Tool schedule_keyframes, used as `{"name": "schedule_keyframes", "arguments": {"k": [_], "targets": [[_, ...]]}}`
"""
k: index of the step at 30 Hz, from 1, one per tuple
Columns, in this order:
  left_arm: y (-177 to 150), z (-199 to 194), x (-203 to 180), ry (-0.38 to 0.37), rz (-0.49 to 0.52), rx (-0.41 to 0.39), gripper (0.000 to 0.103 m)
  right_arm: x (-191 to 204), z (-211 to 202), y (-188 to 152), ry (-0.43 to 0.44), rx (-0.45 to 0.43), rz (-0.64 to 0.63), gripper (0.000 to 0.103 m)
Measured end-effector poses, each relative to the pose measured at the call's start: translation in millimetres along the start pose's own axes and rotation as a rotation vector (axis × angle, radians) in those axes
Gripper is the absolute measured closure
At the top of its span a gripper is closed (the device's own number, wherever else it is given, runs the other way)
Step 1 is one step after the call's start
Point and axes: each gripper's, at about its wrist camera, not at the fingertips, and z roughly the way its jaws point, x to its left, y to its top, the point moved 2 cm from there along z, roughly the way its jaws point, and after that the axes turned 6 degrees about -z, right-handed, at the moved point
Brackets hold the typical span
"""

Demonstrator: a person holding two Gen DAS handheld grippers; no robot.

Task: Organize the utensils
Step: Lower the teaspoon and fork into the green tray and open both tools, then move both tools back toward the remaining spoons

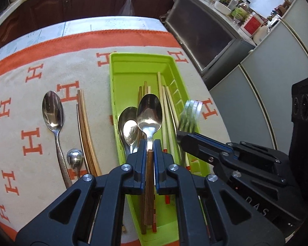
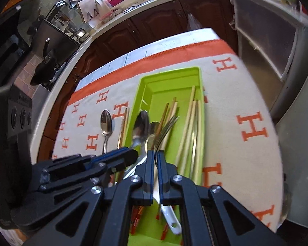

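- Left wrist view, far left: large metal spoon [image 1: 53,110] flat on the cloth [image 1: 20,94], bowl away from camera, handle running back toward it.
- Just right of it: small spoon [image 1: 75,158], bowl only visible, touching or nearly touching a brown chopstick pair [image 1: 86,131] lying lengthwise on the cloth, outside the tray.
- Centre: green tray [image 1: 133,67] lengthwise on the cloth, far end bare; pale chopsticks [image 1: 164,110] along its right side, two spoon bowls [image 1: 129,127] overlapping at left inside it.
- Left gripper [image 1: 150,143] nearly closed, pinching the neck of a held spoon [image 1: 149,111] above the tray; brown wooden strip visible in the gap between the fingers [image 1: 142,149], identity unclear.
- Right of that: right gripper [image 1: 181,139] entering from the right, clamped on a fork [image 1: 190,112], tines blurred, over the tray's right rim.
- Right wrist view, left: left gripper [image 2: 133,153] entering from the left, holding held spoon [image 2: 141,123] tilted over the tray [image 2: 170,73]; large metal spoon [image 2: 106,123] on the cloth [image 2: 236,94] beyond it.
- Centre: right gripper [image 2: 155,153] nearly closed on the fork [image 2: 166,129], tines curving up and away over the tray interior.
- Below the fingers: white handle [image 2: 172,221] lying in the tray's near end.
- Right: pale chopsticks [image 2: 192,127] along the tray's right wall.
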Motion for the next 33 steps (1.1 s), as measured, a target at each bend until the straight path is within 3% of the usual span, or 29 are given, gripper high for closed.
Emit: {"name": "schedule_keyframes", "arguments": {"k": [8, 13, 15, 33], "targets": [[2, -1, 12, -0.006, -0.023, 0.013, 0.097, -8, 15, 3, 0.022, 0.038, 0.065, 0.097], [-2, -20, 15, -0.018, -0.024, -0.007, 0.077, -7, 11, -6, 0.018, 0.044, 0.067, 0.097], [-4, -30, 19, -0.019, -0.024, -0.019, 0.075, -5, 9, -9, 0.015, 0.047, 0.069, 0.097], [-18, -98, 107, 0.045, -0.154, -0.083, 0.075, 45, -4, -16, 0.031, 0.029, -0.014, 0.097]]}}
